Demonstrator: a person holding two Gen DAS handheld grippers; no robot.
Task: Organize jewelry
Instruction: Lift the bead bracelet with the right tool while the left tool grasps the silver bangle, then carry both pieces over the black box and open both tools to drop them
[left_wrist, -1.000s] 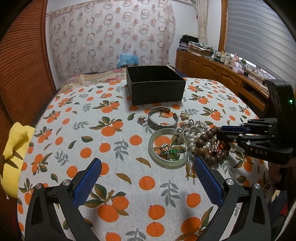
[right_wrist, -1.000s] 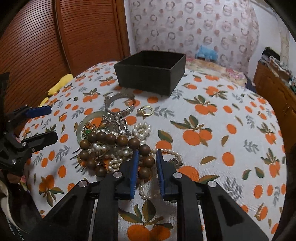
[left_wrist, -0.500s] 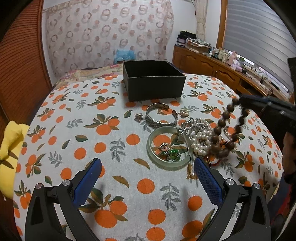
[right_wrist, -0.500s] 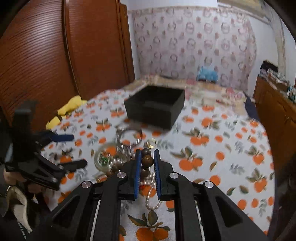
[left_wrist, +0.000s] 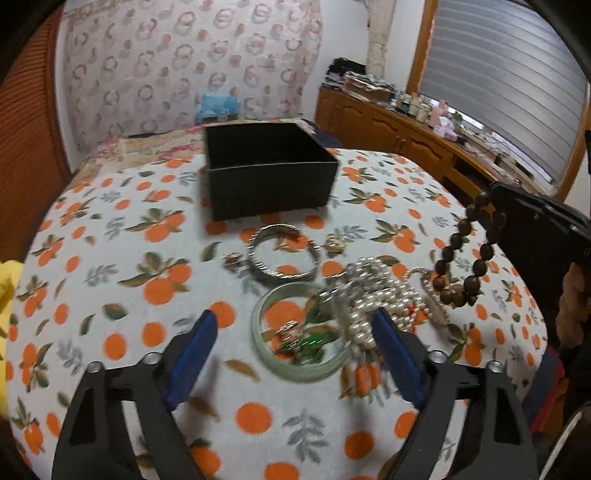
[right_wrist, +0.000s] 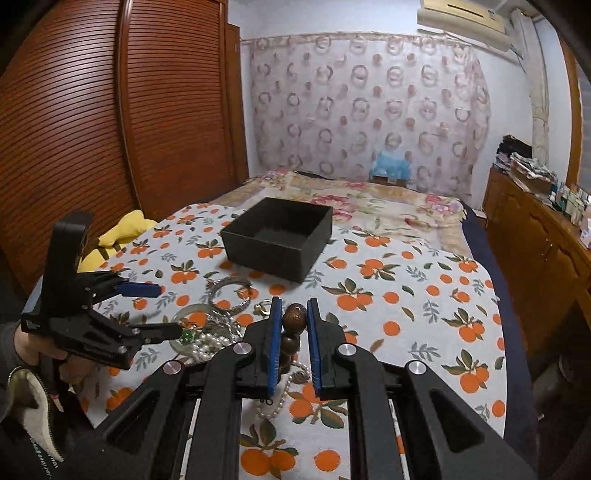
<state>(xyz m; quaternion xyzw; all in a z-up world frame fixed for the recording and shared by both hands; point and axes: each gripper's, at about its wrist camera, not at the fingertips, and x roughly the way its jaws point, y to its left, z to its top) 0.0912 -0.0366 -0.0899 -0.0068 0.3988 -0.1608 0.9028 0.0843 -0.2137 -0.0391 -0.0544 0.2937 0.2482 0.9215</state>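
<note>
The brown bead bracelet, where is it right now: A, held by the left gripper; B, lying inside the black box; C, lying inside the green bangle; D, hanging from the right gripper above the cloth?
D: the brown bead bracelet dangles as a loop from the right gripper, clear of the tablecloth.

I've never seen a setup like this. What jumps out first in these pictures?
Probably the brown bead bracelet dangling in the air from the right gripper, lifted clear of the orange-print cloth. Under it lies a tangle of jewelry: a pearl strand, a pale green bangle and a silver bangle. Behind them an open black box waits, while the left gripper hovers, closing over the bangle.
</note>
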